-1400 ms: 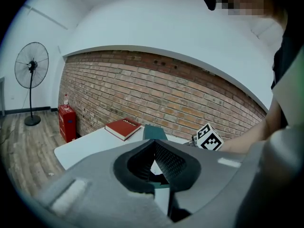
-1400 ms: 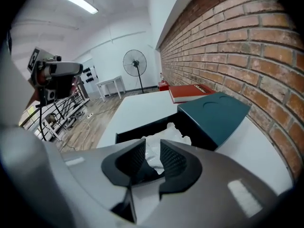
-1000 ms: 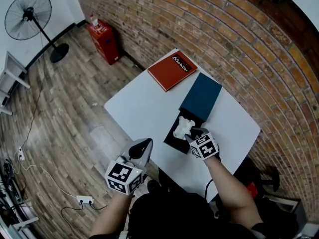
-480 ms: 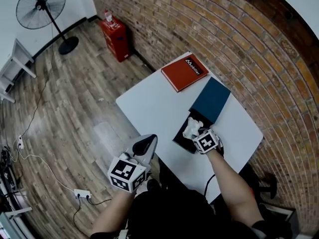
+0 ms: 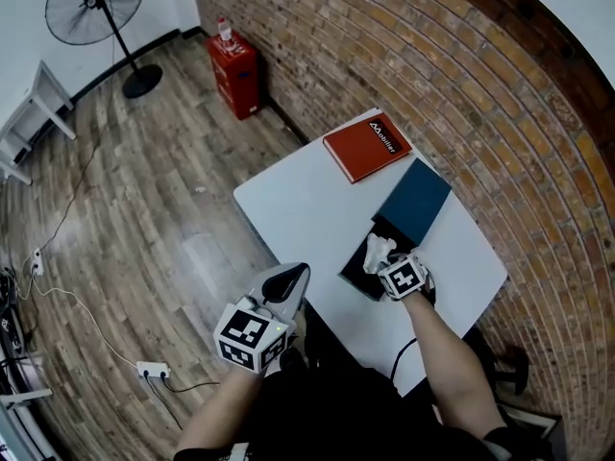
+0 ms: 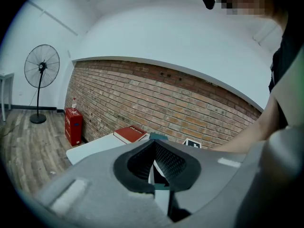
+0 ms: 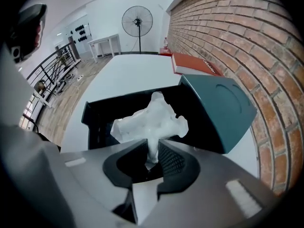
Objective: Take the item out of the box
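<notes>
An open black box (image 5: 357,263) lies on the white table (image 5: 288,205), its teal lid (image 5: 413,198) folded back toward the brick wall. A crumpled white item (image 5: 378,249) sticks up out of the box. My right gripper (image 5: 385,264) points steeply down over the box's near end. Its jaws have just been closing, and in the right gripper view the pads pinch the lower neck of the white item (image 7: 151,120), the right gripper (image 7: 150,159) shut on it. My left gripper (image 5: 293,277) hangs off the table's near-left edge, shut and empty.
A red book (image 5: 367,146) lies at the table's far corner beside the lid. The brick wall runs close behind the table. A red cabinet (image 5: 235,73) and a standing fan (image 5: 94,8) stand on the wooden floor at the far left.
The right gripper's jaws have closed onto the white item over the box. The left gripper has lifted slightly beside the table's edge.
</notes>
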Motion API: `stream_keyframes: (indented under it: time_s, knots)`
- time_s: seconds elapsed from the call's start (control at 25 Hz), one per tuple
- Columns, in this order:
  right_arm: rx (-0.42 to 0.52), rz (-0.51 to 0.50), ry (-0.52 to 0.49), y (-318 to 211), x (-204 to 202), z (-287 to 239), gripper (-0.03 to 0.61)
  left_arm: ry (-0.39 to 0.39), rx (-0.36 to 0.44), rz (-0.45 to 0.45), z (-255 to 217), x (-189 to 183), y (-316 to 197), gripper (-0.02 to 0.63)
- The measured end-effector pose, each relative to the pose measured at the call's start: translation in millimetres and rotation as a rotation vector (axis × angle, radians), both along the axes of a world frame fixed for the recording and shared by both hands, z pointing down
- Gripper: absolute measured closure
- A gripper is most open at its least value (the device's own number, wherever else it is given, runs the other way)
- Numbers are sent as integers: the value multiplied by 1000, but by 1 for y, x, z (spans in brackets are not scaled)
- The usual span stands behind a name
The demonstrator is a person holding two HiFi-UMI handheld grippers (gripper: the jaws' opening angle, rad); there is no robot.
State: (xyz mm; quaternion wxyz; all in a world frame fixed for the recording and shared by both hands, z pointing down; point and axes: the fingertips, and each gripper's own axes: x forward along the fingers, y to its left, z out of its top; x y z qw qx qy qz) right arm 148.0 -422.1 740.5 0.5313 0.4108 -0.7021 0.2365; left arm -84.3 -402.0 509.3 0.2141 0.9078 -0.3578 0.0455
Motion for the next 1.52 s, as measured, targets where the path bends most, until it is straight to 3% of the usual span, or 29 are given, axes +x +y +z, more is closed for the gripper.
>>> stream_keyframes:
  time_s: [0.36,0.6,0.8,1.2,1.52]
  knots:
    - [98,-2,-72,-3,-7,-12,531,-12,-6,10,0,-1,0,614]
    - [165,46,-159,-3,-7,-39,531,-19,9,6,-6,-5,4,614]
    - [277,132,-259,7,-14,-84,531,-19,41,1,-18,-18,20,614]
    - [416,185,-382,109,-32,-150,531,-17,119,63,-39,-21,79,614]
    - [453,134,-432,166,-47,-181,531,-6,130,82,-48,-8,105,614]
